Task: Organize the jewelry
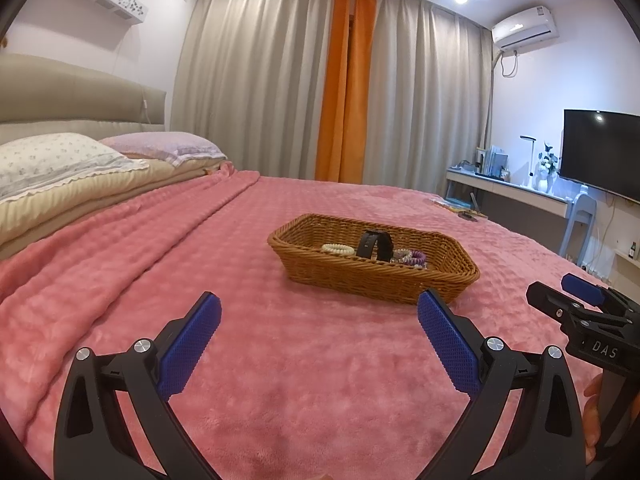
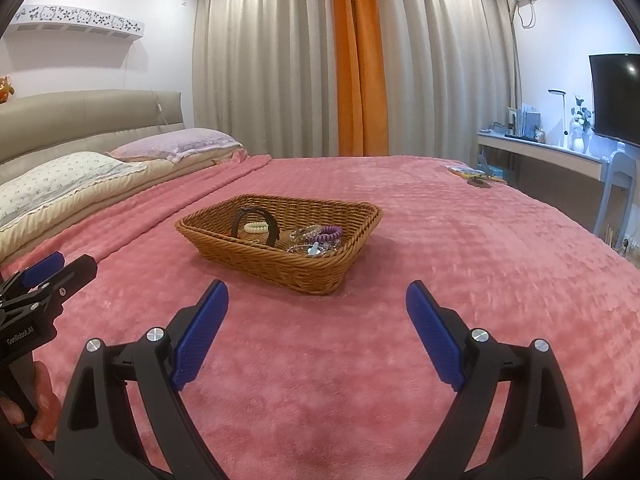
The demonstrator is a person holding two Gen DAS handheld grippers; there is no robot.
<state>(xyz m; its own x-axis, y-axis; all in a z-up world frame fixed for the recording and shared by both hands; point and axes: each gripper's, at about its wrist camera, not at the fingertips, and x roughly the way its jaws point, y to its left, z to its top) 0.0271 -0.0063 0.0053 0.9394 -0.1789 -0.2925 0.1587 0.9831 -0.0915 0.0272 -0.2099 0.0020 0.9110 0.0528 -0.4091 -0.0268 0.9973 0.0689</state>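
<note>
Bedroom, bed (image 1: 320, 360) spread with a pink plush blanket (image 2: 460, 260); grey curtains (image 1: 260, 80) with an orange panel behind.

Item 1: wicker basket (image 1: 360, 276), rectangular, shallow, resting on the blanket ahead of both grippers and well apart from them.

Item 2: jewelry, all inside the basket. We count a black band (image 1: 374, 245) standing on edge near the middle; a cream beaded bracelet (image 1: 338, 249) just beside it; a purple coil bracelet (image 2: 329, 233) toward the basket's other end; and a heap of clear and pale pieces (image 2: 316, 247) under the coil, too small for us to tell apart.

Item 3: left gripper (image 1: 318, 328), blue pads spread wide apart, nothing between them, held above the blanket short of the basket.

Item 4: right gripper (image 2: 318, 312), blue pads likewise spread wide, nothing held, above the blanket on the near side of the basket.

Item 5: two pillows (image 2: 72, 184) at the headboard.

Item 6: counter (image 1: 512, 192) along the far wall, carrying a lamp and vase; television (image 1: 600, 152) above it.

Item 7: small flat objects (image 2: 476, 176) at the far corner of the bed, which we cannot identify.
</note>
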